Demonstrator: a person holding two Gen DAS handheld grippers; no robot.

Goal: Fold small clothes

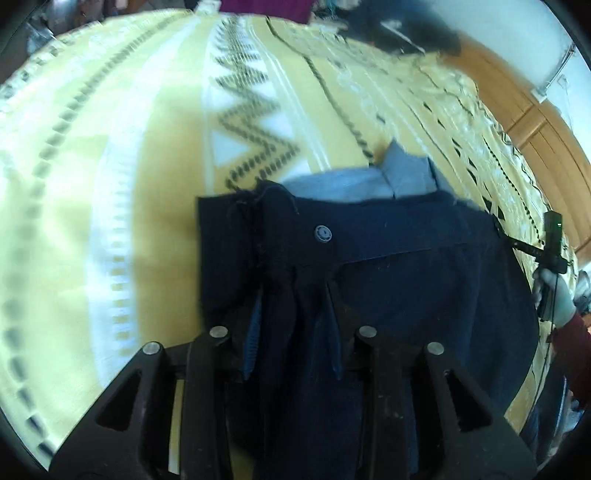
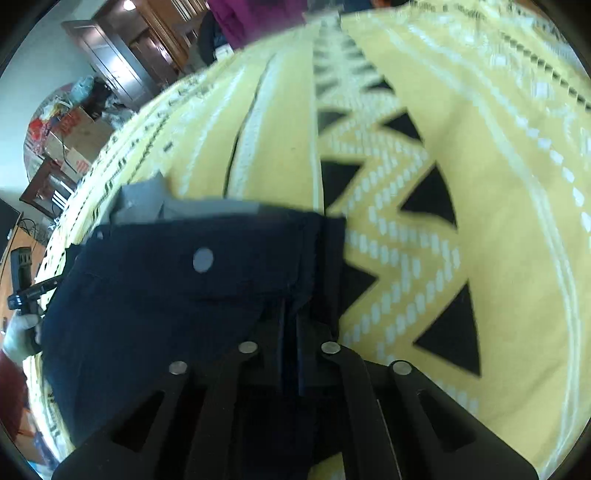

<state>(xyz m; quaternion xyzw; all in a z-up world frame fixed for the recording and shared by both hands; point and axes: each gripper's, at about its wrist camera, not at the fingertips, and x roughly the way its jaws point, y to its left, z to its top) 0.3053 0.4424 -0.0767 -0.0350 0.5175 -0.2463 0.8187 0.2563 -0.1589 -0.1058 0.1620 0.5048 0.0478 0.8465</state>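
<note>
A small dark navy garment [image 1: 406,288] with a grey snap button [image 1: 323,234] hangs over a yellow patterned cloth [image 1: 110,184]. A light grey lining [image 1: 343,186] shows along its far edge. My left gripper [image 1: 295,291] is shut on the garment's left end. In the right wrist view the same garment [image 2: 147,295] shows its round snap [image 2: 203,259], and my right gripper [image 2: 290,317] is shut on its right end. Each view shows the other gripper and a gloved hand at the edge.
The yellow, white and black zigzag cloth [image 2: 461,184] covers the whole surface. Wooden cabinets [image 1: 535,122] stand beyond the right side. Boxes and clutter [image 2: 70,129] lie on the floor past the far left edge. A purple cloth [image 2: 255,14] is at the far side.
</note>
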